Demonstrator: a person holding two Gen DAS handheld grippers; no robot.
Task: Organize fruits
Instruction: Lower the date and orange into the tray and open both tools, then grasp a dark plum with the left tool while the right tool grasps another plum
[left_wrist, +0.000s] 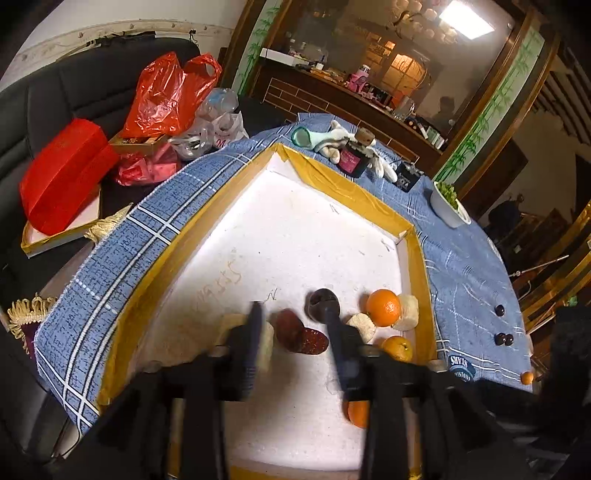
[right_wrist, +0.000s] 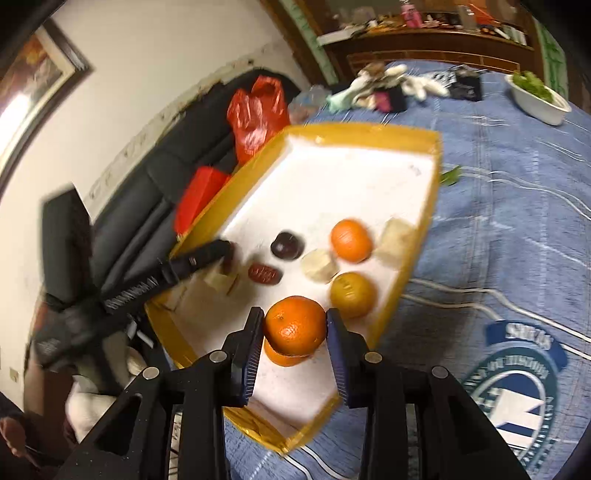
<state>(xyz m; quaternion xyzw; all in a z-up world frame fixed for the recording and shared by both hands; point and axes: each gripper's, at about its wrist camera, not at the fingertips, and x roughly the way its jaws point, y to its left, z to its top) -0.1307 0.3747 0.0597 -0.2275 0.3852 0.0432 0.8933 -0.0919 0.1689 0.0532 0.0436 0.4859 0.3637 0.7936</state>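
A: What does the right gripper (right_wrist: 295, 328) hold?
B: An orange (right_wrist: 294, 325), pressed between both pads, above the tray (right_wrist: 424, 236), at its 6 o'clock edge.
A: And the left gripper (left_wrist: 295, 328)?
B: Open, holding nothing; a date (left_wrist: 312, 340) lies between its fingers.

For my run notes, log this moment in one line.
right gripper: shut on orange above tray | left gripper: open, empty, over dates
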